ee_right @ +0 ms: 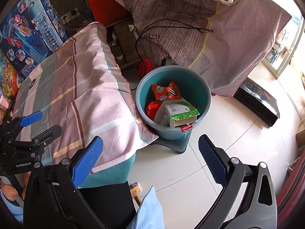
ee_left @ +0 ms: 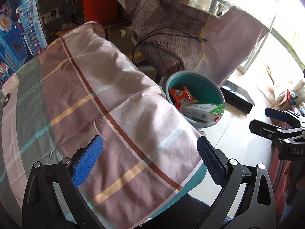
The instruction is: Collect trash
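A teal bin (ee_right: 205, 93) stands on the floor beside the cloth-covered table (ee_right: 80, 87). It holds an orange snack wrapper (ee_right: 165, 91), a white and green carton (ee_right: 181, 114) and a red wrapper (ee_right: 152, 107). The bin (ee_left: 202, 89) also shows in the left wrist view, with the carton (ee_left: 202, 111) in it. My left gripper (ee_left: 150, 160) is open and empty above the table's cloth. My right gripper (ee_right: 150, 158) is open and empty, above the floor just short of the bin.
A chair draped with brown and pink cloth (ee_right: 209, 32) stands behind the bin, with a black cable (ee_right: 171, 23) over it. A blue toy box (ee_right: 28, 32) is at the far left. A black flat box (ee_right: 257, 99) lies on the floor at right.
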A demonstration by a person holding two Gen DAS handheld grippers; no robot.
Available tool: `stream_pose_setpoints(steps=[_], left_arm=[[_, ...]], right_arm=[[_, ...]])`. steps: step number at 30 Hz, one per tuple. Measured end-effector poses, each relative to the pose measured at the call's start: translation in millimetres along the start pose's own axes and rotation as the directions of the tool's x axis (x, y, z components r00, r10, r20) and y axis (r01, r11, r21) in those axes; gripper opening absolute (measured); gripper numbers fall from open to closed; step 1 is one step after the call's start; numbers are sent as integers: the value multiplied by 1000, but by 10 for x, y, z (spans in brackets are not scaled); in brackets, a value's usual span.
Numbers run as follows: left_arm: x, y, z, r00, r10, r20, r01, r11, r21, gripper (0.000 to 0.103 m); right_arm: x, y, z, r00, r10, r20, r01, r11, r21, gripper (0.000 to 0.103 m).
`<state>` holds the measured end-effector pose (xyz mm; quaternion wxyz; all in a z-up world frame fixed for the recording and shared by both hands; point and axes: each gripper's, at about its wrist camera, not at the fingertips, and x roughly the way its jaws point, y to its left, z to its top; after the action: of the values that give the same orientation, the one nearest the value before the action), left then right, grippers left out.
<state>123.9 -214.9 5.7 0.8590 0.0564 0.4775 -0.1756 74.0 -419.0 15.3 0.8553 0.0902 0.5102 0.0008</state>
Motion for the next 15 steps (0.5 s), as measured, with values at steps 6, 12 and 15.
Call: stream_pose_setpoints(steps=[6, 12, 15], left_arm=[[16, -33, -25, 1000, -6, 3, 6, 1000, 22, 99], [45, -51, -22, 1000, -8, -5, 8, 1000, 30, 99], [52, -51, -20, 1000, -7, -6, 8, 999, 31, 99]], right_arm=[[57, -47, -14, 1000, -6, -13, 6, 1000, 15, 96], [82, -63, -14, 1000, -5, -18, 6, 1000, 21, 96], [98, -68, -13, 1000, -7, -21, 8, 1000, 20, 96]])
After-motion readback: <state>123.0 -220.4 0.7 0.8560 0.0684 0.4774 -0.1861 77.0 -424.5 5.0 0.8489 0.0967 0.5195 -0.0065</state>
